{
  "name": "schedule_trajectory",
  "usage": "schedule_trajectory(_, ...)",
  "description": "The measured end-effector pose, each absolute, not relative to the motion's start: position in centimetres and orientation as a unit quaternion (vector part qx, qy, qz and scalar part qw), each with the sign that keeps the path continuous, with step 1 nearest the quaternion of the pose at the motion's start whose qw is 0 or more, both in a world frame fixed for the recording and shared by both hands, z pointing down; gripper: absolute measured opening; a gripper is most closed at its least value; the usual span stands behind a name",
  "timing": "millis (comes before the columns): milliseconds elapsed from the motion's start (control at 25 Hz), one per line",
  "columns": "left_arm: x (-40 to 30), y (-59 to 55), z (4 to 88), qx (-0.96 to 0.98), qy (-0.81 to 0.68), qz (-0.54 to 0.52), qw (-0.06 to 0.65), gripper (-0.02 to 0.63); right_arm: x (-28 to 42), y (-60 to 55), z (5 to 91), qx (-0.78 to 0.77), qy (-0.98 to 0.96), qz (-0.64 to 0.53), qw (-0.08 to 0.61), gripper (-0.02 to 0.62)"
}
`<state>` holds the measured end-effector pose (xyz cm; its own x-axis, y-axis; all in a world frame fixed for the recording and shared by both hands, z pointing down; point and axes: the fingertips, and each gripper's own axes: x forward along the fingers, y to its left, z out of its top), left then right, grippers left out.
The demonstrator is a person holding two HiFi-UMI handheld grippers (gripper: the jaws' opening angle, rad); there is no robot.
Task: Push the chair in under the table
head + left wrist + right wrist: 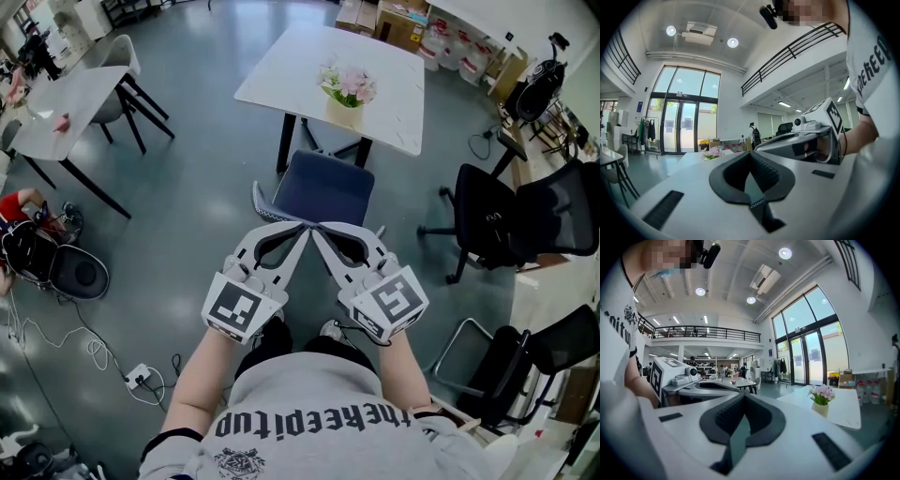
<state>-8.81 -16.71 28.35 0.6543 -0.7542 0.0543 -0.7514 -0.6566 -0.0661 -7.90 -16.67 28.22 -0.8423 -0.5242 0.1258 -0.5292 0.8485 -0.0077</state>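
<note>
Standing on white table (281,66), cream vase (344,113) holding pink flowers (350,84)

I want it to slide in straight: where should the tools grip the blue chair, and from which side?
Grip the chair at its near edge, the end farthest from the table, coming from the person's side. Its far end faces the gap between the table legs, so a push from behind should run straight.

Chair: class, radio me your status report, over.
Left gripper shut, empty; right gripper shut, empty. Chair pulled out, seat not yet under table. Nothing seen between them.
</note>
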Motion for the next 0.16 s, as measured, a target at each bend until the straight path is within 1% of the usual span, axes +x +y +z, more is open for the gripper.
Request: schedule_trajectory(160,-8.92,-17.23,28.19,-0.909,0.415,-0.038,0.024,0.015,-8.02,-17.17,28.18,0.275,-0.959,0.016,0.062,0.011)
